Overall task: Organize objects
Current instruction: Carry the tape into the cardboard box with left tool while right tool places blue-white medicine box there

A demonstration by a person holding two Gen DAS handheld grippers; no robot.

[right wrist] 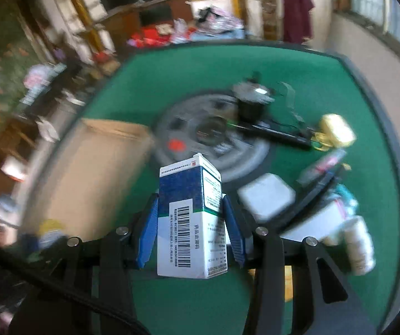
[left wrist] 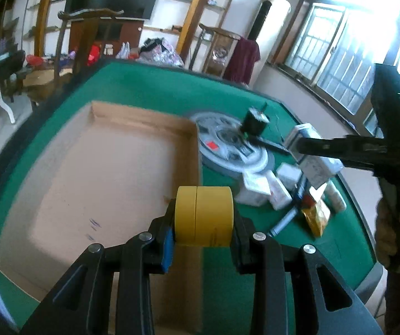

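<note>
A: Left gripper (left wrist: 204, 244) clamps the yellow masking-tape roll (left wrist: 204, 215) over the shallow cardboard tray's (left wrist: 198, 150) edge — light, stiff.

B: Right gripper (right wrist: 191, 233) squeezes the blue-and-white medicine carton (right wrist: 191, 217) above the green felt table (right wrist: 172, 72) — crushable, hold its flat sides.

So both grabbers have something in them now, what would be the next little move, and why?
Probably carry the left gripper a little further over the shallow cardboard tray and let go. It is clamped on the yellow tape roll, which hangs just above the tray's near wall, and the tray floor looks bare. The right gripper, holding the blue-and-white medicine box, could follow.
</note>
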